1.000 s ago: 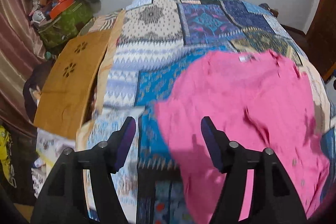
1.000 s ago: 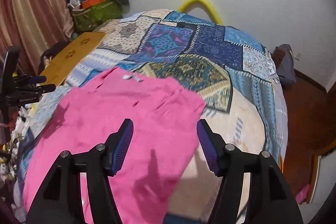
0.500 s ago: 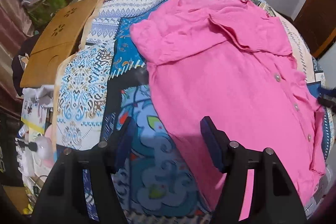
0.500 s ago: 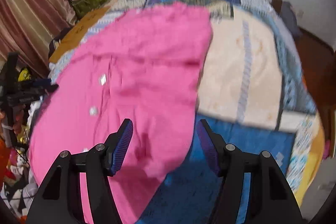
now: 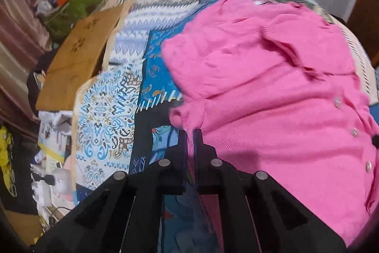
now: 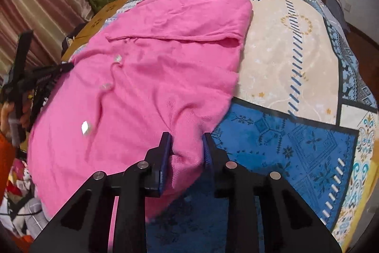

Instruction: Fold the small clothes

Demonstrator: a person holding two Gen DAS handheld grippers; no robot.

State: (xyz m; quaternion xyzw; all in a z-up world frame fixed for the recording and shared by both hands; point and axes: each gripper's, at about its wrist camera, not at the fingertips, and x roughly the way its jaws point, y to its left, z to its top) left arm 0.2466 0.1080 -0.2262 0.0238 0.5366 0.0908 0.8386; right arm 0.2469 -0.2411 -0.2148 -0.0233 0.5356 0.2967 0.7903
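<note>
A pink cardigan [image 5: 272, 96] lies spread on the bed [image 5: 109, 115], over the patchwork cover, with its buttons [image 5: 337, 101] facing up and one sleeve folded across the chest.

Half a second ago both tongs stood wide apart above the cloth; now both have closed. The left tongs [image 5: 190, 134] are pressed almost together on a thin bunched piece at the cardigan's left edge, near the cuff — only a narrow strip of pink shows between the fingers. The right tongs [image 6: 187, 146] pinch a thicker fold at the right lower corner of the cardigan [image 6: 146, 77], and the pink knit fills the gap between the blue pads [image 6: 165, 153].

In the right view the left tongs [image 6: 64, 68] appear at the far side of the cardigan, with the tip touching the pink edge. The left hand [image 6: 7, 115] holds them; it is partly out of the picture.

The cloth has also changed a little: at both pinched places it is drawn into small ridges that run toward the fingers, where before it lay flatter. The right edge of the cardigan lies on the beige patch of the cover, and the corner in the right tongs is over the blue patch.

Beside the bed, on the left, a brown cardboard sheet [image 5: 75, 56] leans, and behind it a green bag [image 5: 71, 8] with clutter on top stands against the wall.
</note>
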